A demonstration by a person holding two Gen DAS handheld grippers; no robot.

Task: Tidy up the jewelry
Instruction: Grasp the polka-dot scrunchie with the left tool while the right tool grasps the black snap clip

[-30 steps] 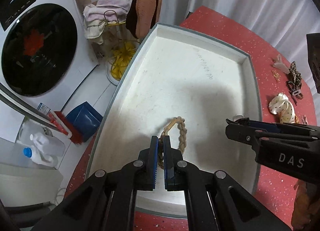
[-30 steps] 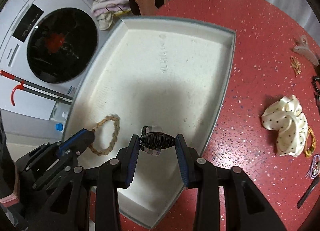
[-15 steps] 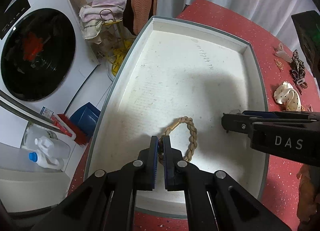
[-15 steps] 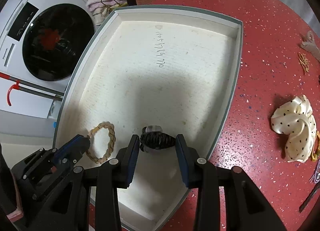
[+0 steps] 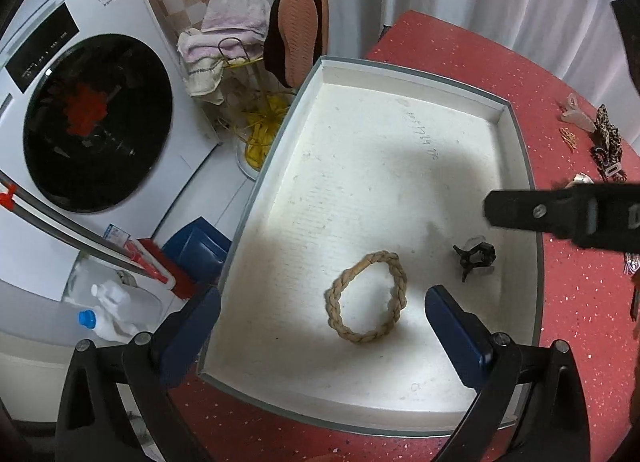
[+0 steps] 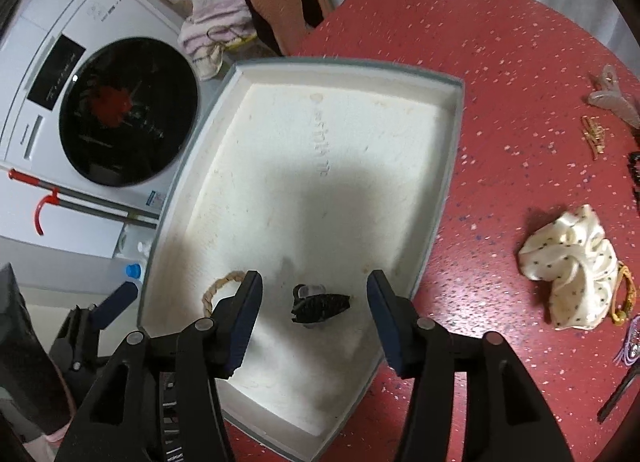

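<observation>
Left wrist view: the braided bracelet (image 5: 367, 298) lies flat in the tray (image 5: 520, 150), the black hair claw (image 5: 474, 256) just beside it, both near the tray's front wall. Left gripper (image 5: 320, 326) and right gripper (image 6: 314, 316) gape wide, empty. The bracelet looks light and limp, so pinch one braid; the rigid claw likely slips, so grip its body.

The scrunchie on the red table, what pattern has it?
Cream with small dark dots, clearest in the right wrist view.

One tray (image 5: 516, 134), one braided bracelet (image 5: 366, 298), one black claw clip (image 5: 474, 256), two open grippers (image 5: 320, 326) (image 6: 314, 318)
</observation>
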